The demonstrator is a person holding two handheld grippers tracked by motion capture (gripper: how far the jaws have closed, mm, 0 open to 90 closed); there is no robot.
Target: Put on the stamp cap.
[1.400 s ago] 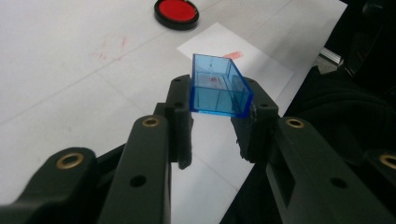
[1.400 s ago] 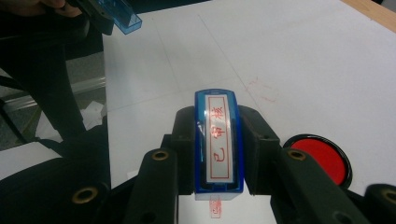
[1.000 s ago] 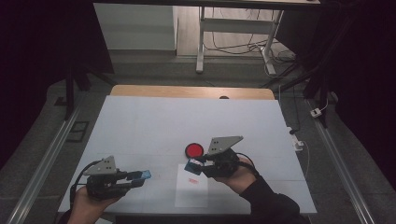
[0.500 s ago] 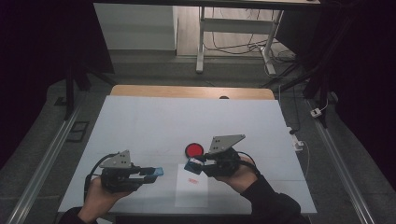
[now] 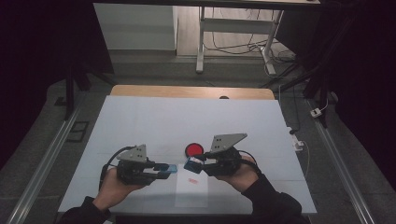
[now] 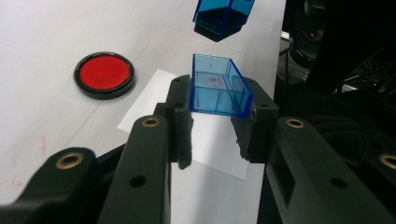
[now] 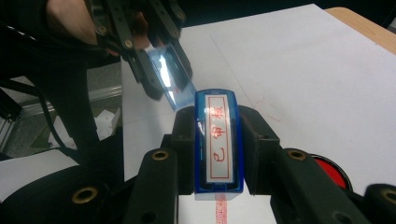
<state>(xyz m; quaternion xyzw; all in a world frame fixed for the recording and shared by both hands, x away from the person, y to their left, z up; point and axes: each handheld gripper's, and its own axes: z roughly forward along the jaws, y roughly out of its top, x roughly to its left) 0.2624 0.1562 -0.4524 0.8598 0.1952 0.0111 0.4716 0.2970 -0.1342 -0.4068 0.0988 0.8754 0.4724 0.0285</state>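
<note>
A red ink pad (image 5: 194, 149) and white paper sheet (image 5: 192, 192) lie on the table (image 5: 140, 121).

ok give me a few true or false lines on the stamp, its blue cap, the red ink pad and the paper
1. The right gripper is shut on the stamp. True.
2. The left gripper is empty. False: it is shut on the blue cap, with the jaws pressing both of its sides.
3. The cap is fitted on the stamp. False: in the high view a gap shows between the two, held tip to tip.
4. The red ink pad lies on the table, apart from both grippers. True.
5. The sheet of paper is blank. False: it bears a small red stamp mark.
</note>
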